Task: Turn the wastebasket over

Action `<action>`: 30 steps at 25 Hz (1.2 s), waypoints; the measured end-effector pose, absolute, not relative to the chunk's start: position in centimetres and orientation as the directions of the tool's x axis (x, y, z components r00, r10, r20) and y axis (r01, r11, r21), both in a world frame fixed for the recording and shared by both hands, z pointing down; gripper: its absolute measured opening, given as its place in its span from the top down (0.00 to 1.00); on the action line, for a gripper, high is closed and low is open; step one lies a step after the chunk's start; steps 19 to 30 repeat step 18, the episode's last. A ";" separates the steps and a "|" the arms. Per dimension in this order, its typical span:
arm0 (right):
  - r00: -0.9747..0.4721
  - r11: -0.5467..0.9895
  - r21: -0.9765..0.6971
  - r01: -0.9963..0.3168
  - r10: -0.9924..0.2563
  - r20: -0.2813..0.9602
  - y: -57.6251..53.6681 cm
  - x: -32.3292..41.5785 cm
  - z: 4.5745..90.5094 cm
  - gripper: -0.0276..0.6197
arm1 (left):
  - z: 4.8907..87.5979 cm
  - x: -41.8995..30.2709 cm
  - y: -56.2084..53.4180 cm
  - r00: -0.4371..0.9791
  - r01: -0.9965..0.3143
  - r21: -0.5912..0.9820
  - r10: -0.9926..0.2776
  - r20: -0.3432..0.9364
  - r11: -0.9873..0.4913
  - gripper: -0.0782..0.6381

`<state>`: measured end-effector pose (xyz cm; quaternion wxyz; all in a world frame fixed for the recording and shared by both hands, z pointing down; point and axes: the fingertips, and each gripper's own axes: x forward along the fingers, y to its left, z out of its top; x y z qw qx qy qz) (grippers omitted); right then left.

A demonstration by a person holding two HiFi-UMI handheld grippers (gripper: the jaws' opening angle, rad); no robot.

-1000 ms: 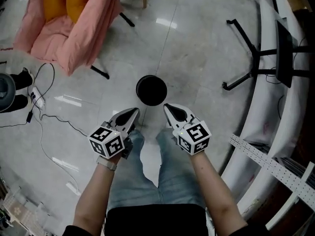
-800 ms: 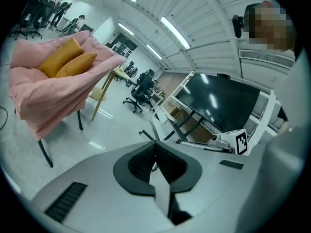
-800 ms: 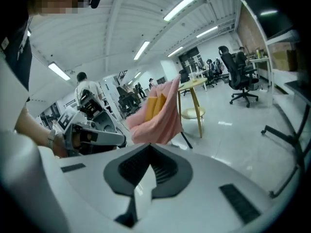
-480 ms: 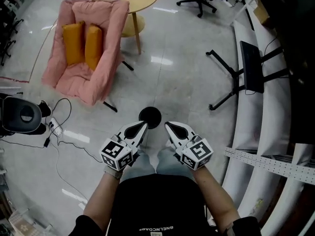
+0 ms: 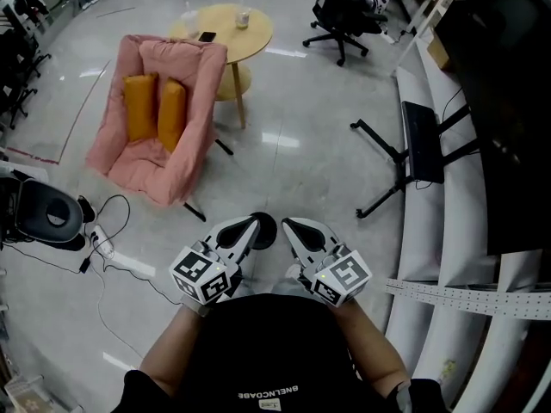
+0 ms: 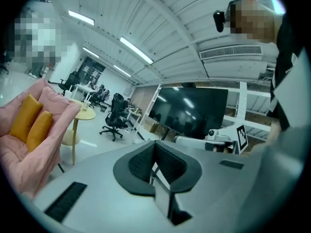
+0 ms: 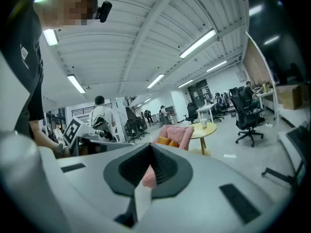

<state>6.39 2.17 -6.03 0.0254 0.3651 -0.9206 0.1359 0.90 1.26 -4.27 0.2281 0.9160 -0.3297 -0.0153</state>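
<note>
The wastebasket (image 5: pixel 268 231) shows only as a dark sliver between the left tool (image 5: pixel 253 221) and right tool (image 5: pixel 287 224), which cover most of it. The big dark screen (image 5: pixel 516 101) is cut off by the right edge.

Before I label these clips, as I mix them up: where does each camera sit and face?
Head view: on the person's head, facing steeply down; forearms, left gripper, right gripper, wastebasket.
Left gripper view: on that gripper, facing roughly level; its shut jaws, big screen.
Right gripper view: on that gripper, roughly level; its shut jaws.
Shared: all three show the pink armchair.
</note>
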 end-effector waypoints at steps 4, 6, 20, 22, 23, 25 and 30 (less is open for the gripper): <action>-0.735 0.704 -0.218 -0.676 -0.664 0.136 2.5 6.0 -6.5 0.95 | -5.3 0.7 1.5 0.777 -0.601 0.413 -0.621 0.103 -0.684 0.87; -0.738 0.710 -0.204 -0.674 -0.660 0.139 2.6 5.7 -6.5 0.95 | -5.6 0.4 1.6 0.782 -0.590 0.423 -0.618 0.084 -0.688 0.87; -0.730 0.710 -0.175 -0.683 -0.672 0.121 2.4 5.9 -7.3 0.95 | -6.5 -0.3 1.3 0.777 -0.601 0.377 -0.626 0.069 -0.704 0.87; -0.730 0.710 -0.175 -0.683 -0.672 0.121 2.4 5.9 -7.3 0.95 | -6.5 -0.3 1.3 0.777 -0.601 0.377 -0.626 0.069 -0.704 0.87; -0.730 0.710 -0.175 -0.683 -0.672 0.121 2.4 5.9 -7.3 0.95 | -6.5 -0.3 1.3 0.777 -0.601 0.377 -0.626 0.069 -0.704 0.87; -0.730 0.710 -0.175 -0.683 -0.672 0.121 2.4 5.9 -7.3 0.95 | -6.5 -0.3 1.3 0.777 -0.601 0.377 -0.626 0.069 -0.704 0.87; -0.730 0.710 -0.175 -0.683 -0.672 0.121 2.4 5.9 -7.3 0.95 | -6.5 -0.3 1.3 0.777 -0.601 0.377 -0.626 0.069 -0.704 0.87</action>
